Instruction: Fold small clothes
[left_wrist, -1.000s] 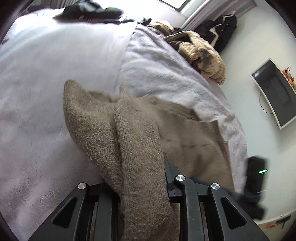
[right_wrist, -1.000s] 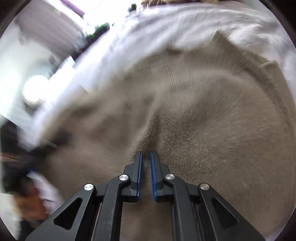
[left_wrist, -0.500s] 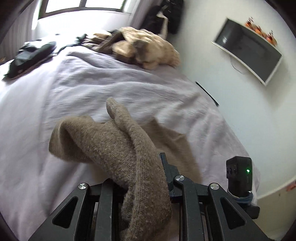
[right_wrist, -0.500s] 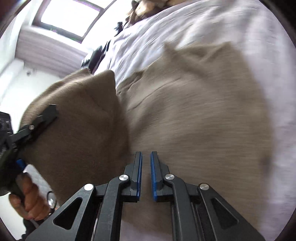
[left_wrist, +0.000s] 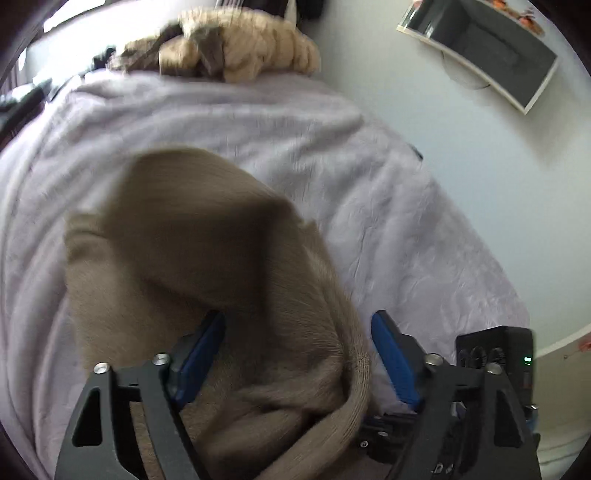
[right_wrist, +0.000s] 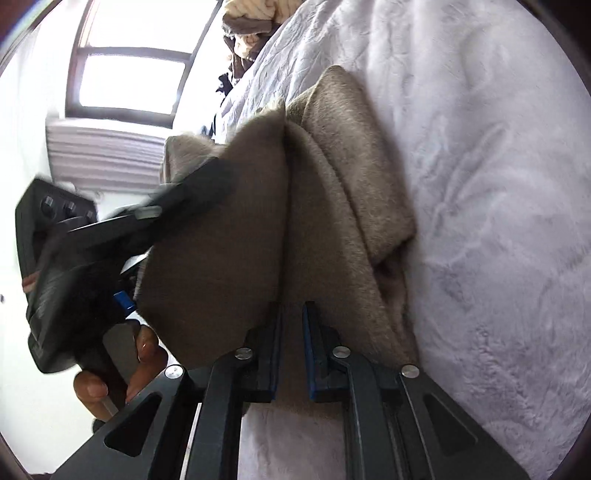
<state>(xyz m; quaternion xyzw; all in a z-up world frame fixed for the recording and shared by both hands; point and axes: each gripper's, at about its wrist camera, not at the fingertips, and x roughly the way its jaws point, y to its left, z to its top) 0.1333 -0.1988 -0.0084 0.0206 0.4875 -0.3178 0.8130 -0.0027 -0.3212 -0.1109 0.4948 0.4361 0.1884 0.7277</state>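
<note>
A brown knit garment lies bunched and folded over on the lilac bedcover. My left gripper hangs over it with its jaws opening. A fold of the knit lies between the blue pads, and they stand apart from it. In the right wrist view the same garment drapes in layers. My right gripper is shut on its near edge. The left gripper's finger and the hand holding it sit at the left, against the cloth.
A heap of cream and tan knitwear lies at the bed's far end. A dark screen hangs on the white wall to the right. A window and a radiator stand beyond the bed.
My left gripper's jaws, clamped on the knit before, now stand wide with the cloth loose between them. Both hands swung across and rolled, and the garment's lifted part has come over onto itself.
</note>
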